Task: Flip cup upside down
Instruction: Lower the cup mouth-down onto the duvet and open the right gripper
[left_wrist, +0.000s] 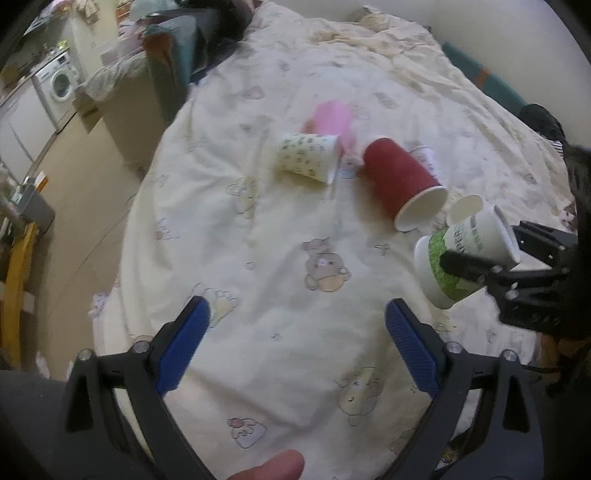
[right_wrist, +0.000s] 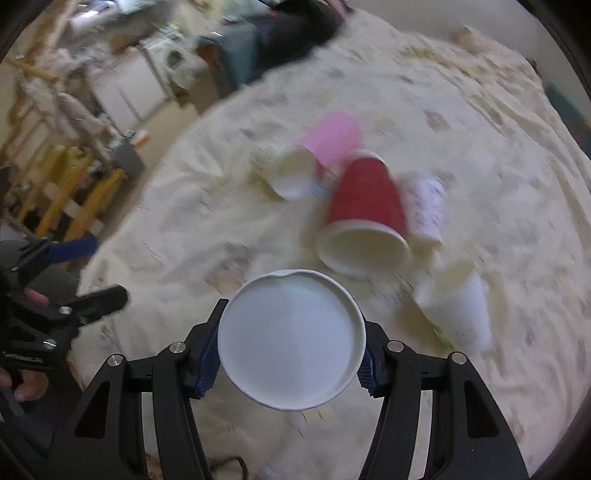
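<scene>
A white paper cup with green print (left_wrist: 461, 258) is held in the air by my right gripper (left_wrist: 484, 254) at the right of the left wrist view, tilted with its base toward the lower left. In the right wrist view the cup's flat base (right_wrist: 291, 339) faces the camera between the blue pads, and my right gripper (right_wrist: 288, 354) is shut on it. My left gripper (left_wrist: 297, 325) is open and empty above the bedspread (left_wrist: 280, 236). It also shows at the left of the right wrist view (right_wrist: 92, 269).
Several paper cups lie on their sides on the bed: a patterned one (left_wrist: 308, 157), a pink one (left_wrist: 332, 118), a red one (left_wrist: 404, 182), a small white one (left_wrist: 424, 157) and a plain white one (right_wrist: 456, 306). The bed's left edge drops to the floor (left_wrist: 85, 192).
</scene>
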